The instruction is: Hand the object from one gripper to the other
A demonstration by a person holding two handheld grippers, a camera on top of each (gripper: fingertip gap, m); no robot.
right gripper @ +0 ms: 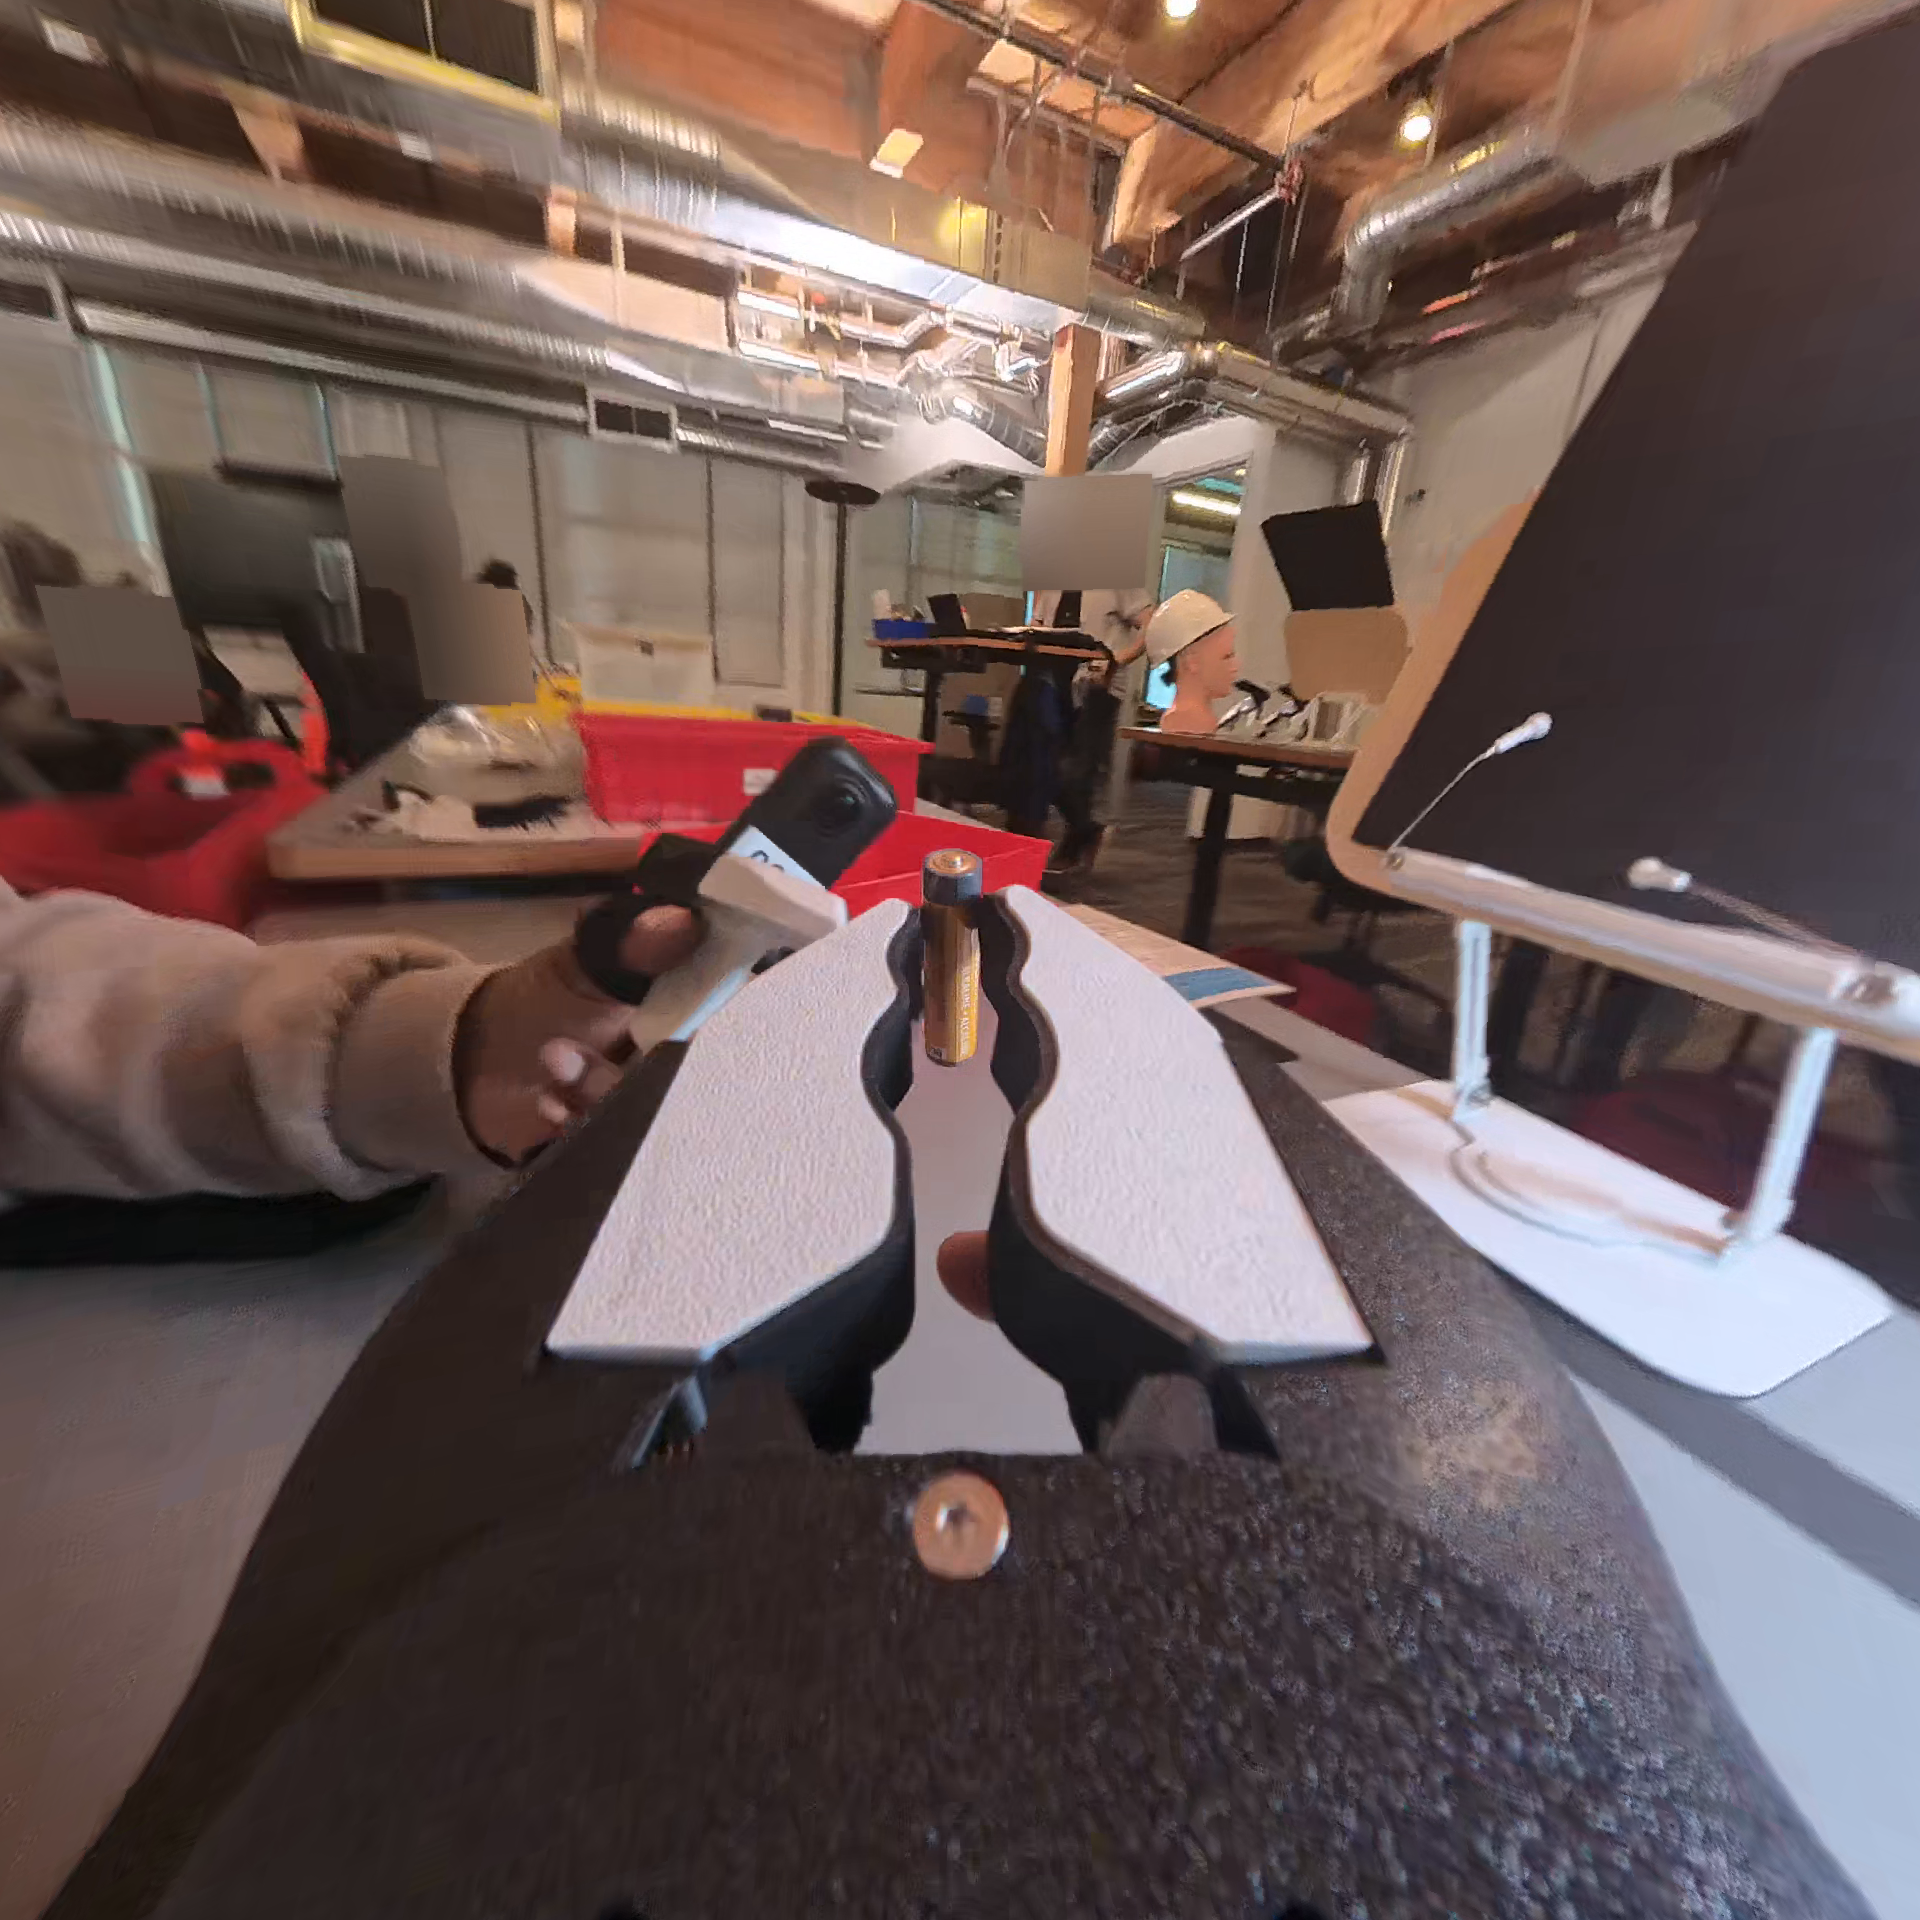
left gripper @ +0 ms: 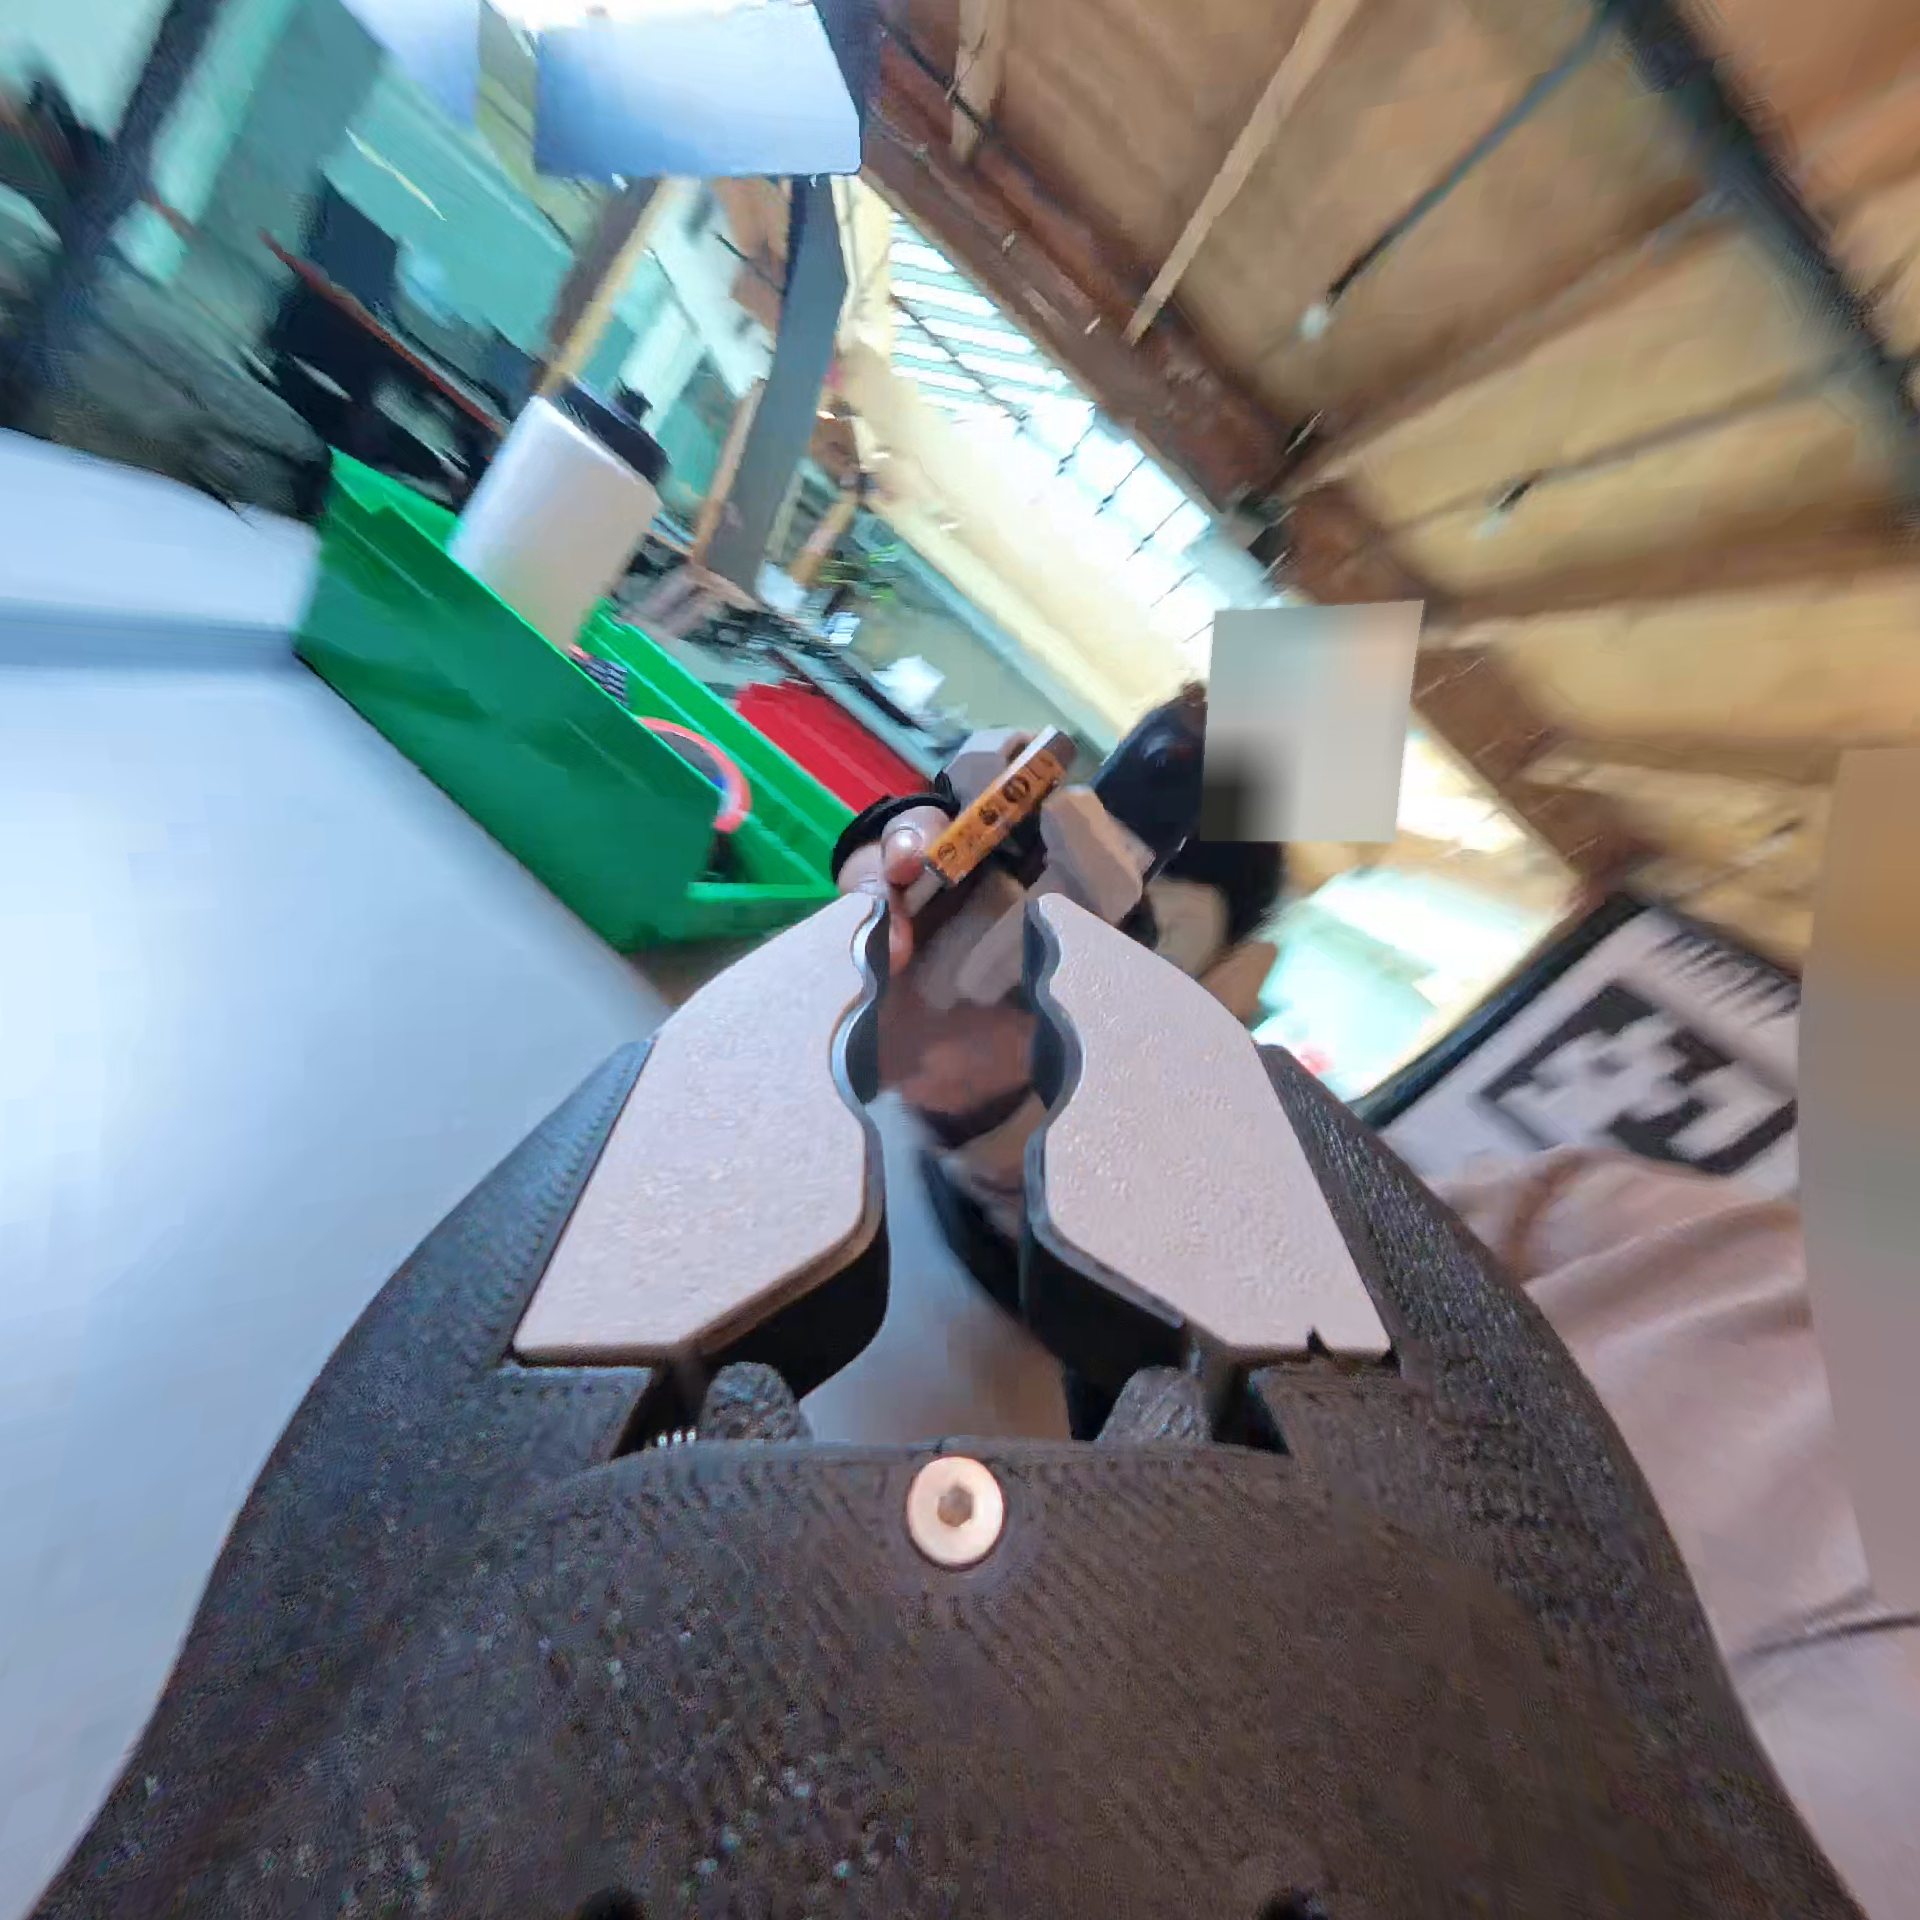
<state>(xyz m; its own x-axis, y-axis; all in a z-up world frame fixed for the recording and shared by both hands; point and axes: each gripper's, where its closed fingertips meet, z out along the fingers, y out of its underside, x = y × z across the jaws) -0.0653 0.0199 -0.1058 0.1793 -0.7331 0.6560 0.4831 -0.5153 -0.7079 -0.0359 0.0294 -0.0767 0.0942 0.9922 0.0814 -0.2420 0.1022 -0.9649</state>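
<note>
- The small cylindrical battery with a gold-and-black metal casing (right gripper: 950, 961) stands upright between the tips of the right tongs (right gripper: 951, 914), which are clenched on its middle; its capped end pokes out above the tips and its lower end hangs free between the fingers.
- In the left wrist view the same battery (left gripper: 997, 821) shows slanted, ahead of and slightly beyond the left tongs (left gripper: 954, 920), held there by the far tongs.
- The left tongs are released: a clear gap lies between their two pale textured fingers (left gripper: 727, 1143) and nothing sits in it.
- To the left of the right tongs, a hand in a beige sleeve (right gripper: 540, 1039) holds the left device, whose white body and black camera (right gripper: 831, 805) sit near the battery but apart from it.
- Farther out, red plastic bins (right gripper: 727, 758) lie beyond the right tongs, a white stand carrying a dark panel (right gripper: 1610, 1226) sits on the grey worktop (right gripper: 1714, 1558) to their right, and green bins (left gripper: 520, 707) lie left of the left tongs.
- My reading: the handover is at the approach step, with the giver holding and the receiver not yet on the battery.
- The next move likely calls for bringing the open left tongs around a free end of the battery, squarely across its length, and closing firmly before the right tongs let go.
</note>
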